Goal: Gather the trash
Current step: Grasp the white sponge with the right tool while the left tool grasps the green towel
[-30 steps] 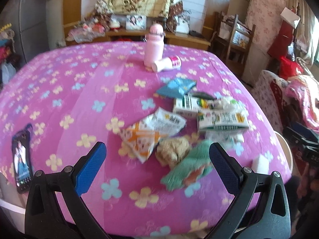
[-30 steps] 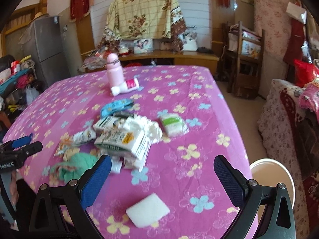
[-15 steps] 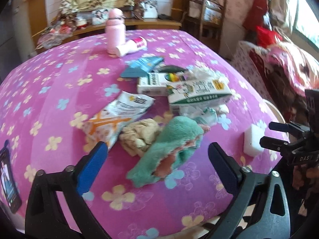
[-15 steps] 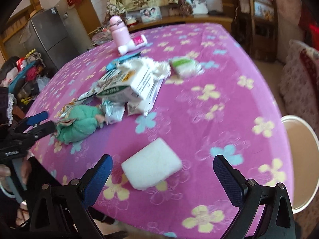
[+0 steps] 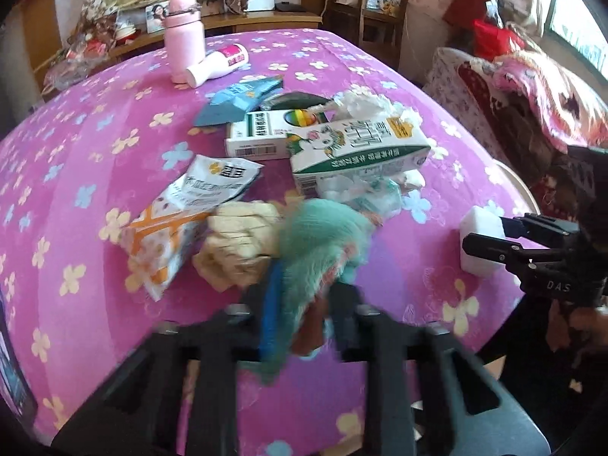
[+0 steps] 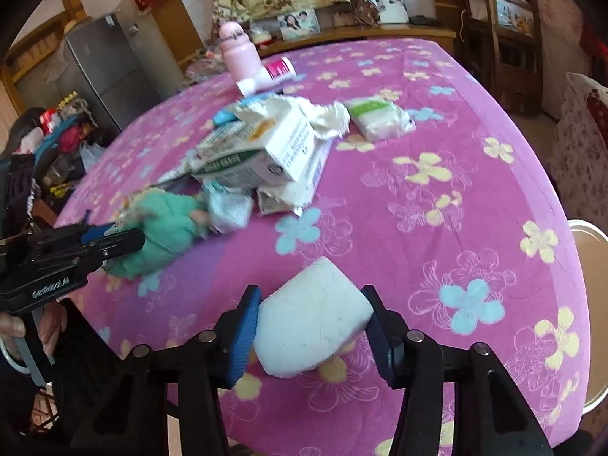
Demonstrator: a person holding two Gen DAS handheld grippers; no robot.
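A cluttered domestic room with a round table under a magenta cloth printed with yellow and blue flowers (image 6: 437, 197) filling the middle of both views; a grey refrigerator (image 6: 102, 72) stands at upper left of the right wrist view, and a wooden chair (image 5: 374, 7) at upper centre of the left wrist view. The left gripper (image 5: 304, 304), blurred by motion at lower centre of its frame, has its jaws drawn in on a fuzzy teal cloth with an orange patch (image 5: 323, 243); the blur hides the exact pad contact, yet the right wrist view shows the same cloth (image 6: 159, 235) pinched at middle left. Just left of the cloth lies a crumpled beige wad (image 5: 239, 239), its material hard to make out, and beside that a torn white-and-orange foil wrapper (image 5: 186, 212). Behind them, two green-and-white cardboard cartons (image 5: 353, 152) lie flat among crumpled white tissue (image 6: 323, 117); a blue wrapper (image 5: 239, 98) is partly tucked behind. The right gripper (image 6: 311, 330), at lower centre, has its blue ribbed pads (image 6: 245, 338) pressed against both sides of a white rectangular foam sponge (image 6: 315, 323) resting on the cloth near the table edge; its underside is hidden. A smooth pink bottle (image 5: 182, 38) stands upright at the far side, a white tube with pink label (image 5: 220, 64) lying against it. A dark phone (image 5: 11, 372) is cut off at lower left.
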